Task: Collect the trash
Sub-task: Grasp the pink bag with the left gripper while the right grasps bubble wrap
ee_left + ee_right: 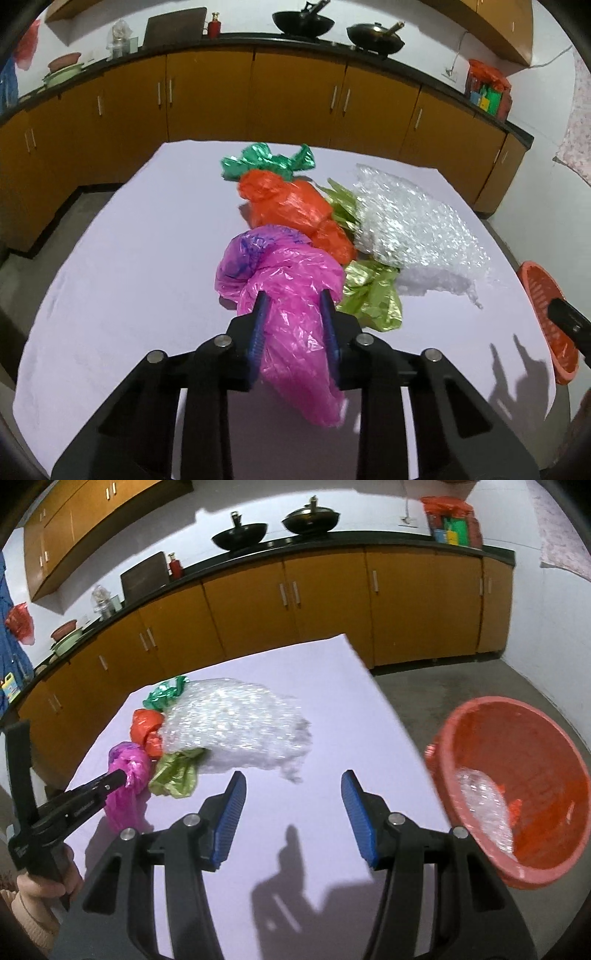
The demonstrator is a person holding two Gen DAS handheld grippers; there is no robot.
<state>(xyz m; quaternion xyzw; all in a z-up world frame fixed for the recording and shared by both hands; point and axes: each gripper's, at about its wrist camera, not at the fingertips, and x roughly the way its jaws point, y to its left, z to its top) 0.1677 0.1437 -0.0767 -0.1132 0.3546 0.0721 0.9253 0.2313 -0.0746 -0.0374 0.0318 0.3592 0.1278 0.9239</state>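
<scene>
My left gripper [294,306] is shut on a crumpled pink plastic bag [291,291], whose near end hangs between the blue pads above the white tablecloth [129,258]. Behind it lie an orange bag [288,206], green foil [269,160], yellow-green foil [369,291] and a large sheet of bubble wrap [413,221]. In the right wrist view my right gripper [294,777] stands open over bare cloth with nothing between its fingers. The left gripper [118,775] shows there at the left, pinching the pink bag [129,771]. An orange basket [517,746] at the table's right edge holds a wad of bubble wrap [484,801].
Yellow kitchen cabinets [295,96] under a dark counter run behind the table, with two woks [303,22] on top. Grey floor [461,679] lies beyond the table's far right corner. A person's hand [40,890] grips the left tool's handle.
</scene>
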